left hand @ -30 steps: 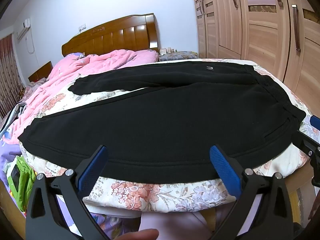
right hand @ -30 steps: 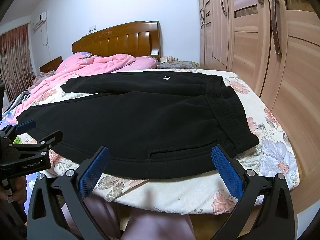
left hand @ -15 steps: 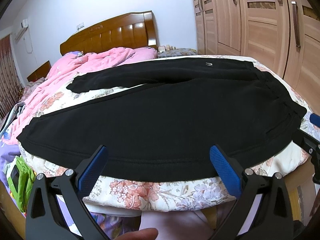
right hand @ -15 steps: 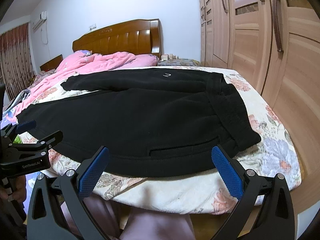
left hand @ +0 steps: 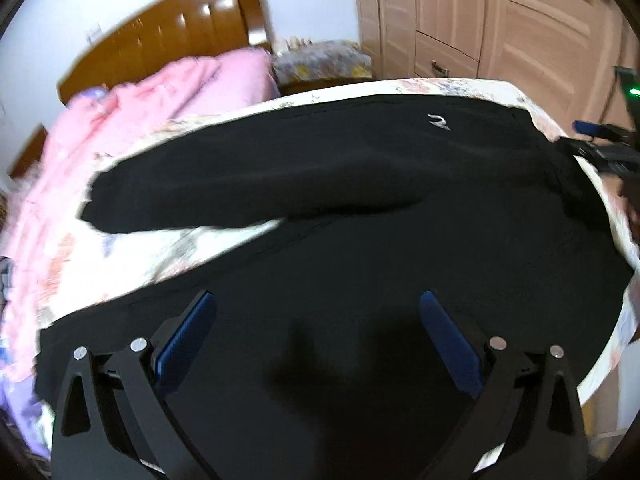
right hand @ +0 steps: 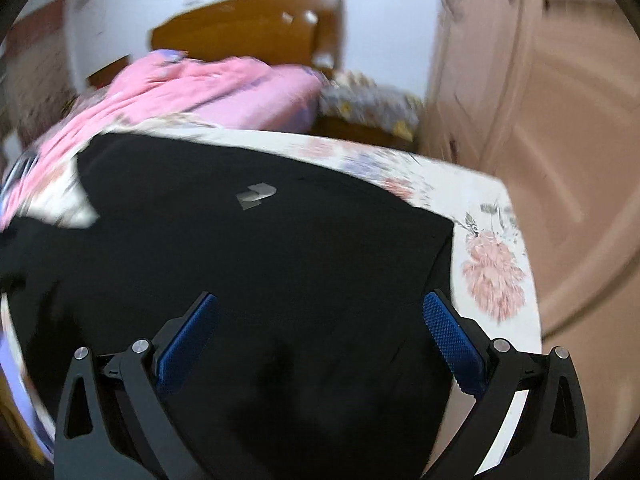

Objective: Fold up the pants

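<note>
black pants (left hand: 360, 248) lie flat across the floral bed sheet (right hand: 492, 264), legs splayed, waistband toward the wardrobe (left hand: 520, 20). left gripper (left hand: 318, 336) and right gripper (right hand: 320, 336) both hang over the near leg, jaws spread wide, holding nothing. i'd pinch the near hem and waistband edge together, lift low, lay that leg onto the far leg. sheet edge is just beside the waistband; pink quilt (left hand: 132, 112) crowds the cuff end.

Left gripper (left hand: 318, 334) and right gripper (right hand: 320, 334): black angular finger frames with triangular cut-outs are shown, each lined with blue ribbed pads (right hand: 450, 346) and fastened by paired silver round-headed screws (left hand: 498, 343) near the pad bases.
</note>
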Tool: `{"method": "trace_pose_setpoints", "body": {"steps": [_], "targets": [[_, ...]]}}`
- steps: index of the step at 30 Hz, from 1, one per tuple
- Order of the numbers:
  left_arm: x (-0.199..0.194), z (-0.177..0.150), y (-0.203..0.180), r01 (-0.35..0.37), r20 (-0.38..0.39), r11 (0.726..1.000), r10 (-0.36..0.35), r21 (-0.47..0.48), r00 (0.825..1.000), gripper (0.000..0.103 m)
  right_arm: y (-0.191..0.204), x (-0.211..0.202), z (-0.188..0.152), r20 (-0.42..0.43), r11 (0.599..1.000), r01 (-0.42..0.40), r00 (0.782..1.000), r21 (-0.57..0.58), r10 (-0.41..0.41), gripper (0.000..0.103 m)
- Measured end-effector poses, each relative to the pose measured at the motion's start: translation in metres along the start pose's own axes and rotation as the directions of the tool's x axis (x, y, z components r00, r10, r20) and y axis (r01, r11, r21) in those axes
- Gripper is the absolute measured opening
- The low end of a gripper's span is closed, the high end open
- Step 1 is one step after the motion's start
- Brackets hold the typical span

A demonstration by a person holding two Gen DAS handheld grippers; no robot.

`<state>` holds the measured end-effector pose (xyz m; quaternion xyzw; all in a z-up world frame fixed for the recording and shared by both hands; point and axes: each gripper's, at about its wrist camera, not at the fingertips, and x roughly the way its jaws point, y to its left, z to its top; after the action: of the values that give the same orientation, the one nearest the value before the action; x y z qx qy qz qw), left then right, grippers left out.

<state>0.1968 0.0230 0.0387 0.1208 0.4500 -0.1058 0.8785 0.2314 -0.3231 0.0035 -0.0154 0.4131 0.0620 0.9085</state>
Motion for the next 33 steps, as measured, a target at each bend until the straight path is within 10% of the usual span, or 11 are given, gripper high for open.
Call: {"method": "trace_pose_setpoints", "body": {"steps": [6,10,15,22,27,33], "targets": [[0.058,0.066,0.022,0.139,0.004,0.99,-0.139,-0.008,0.99,0.101,-0.035,0.09,0.07,-0.071,0.992,-0.08,0.995,-0.098,0.074,0.099],[0.097,0.106,0.045,0.313,-0.005,0.933,-0.319,-0.179,0.948,0.101,-0.045,0.131,0.094,-0.103,0.977,-0.148,0.986,-0.151,0.133,0.098],[0.135,0.15,0.053,0.358,0.016,0.883,-0.371,-0.304,0.929,0.101,-0.053,0.159,0.093,-0.196,0.956,-0.254,0.955,-0.143,0.225,0.089],[0.181,0.189,0.053,0.438,0.01,0.756,-0.496,-0.487,0.868,0.101,-0.03,0.127,0.078,-0.153,0.922,-0.299,0.951,-0.245,0.268,0.013],[0.204,0.194,0.047,0.484,0.022,0.627,-0.598,-0.61,0.801,0.101,-0.013,0.062,0.064,0.031,0.915,-0.209,0.972,-0.345,0.233,0.01],[0.209,0.201,0.04,0.481,0.046,0.576,-0.609,-0.661,0.792,0.101,0.032,-0.009,0.028,0.174,0.885,-0.099,0.965,-0.455,0.197,0.01]]}}
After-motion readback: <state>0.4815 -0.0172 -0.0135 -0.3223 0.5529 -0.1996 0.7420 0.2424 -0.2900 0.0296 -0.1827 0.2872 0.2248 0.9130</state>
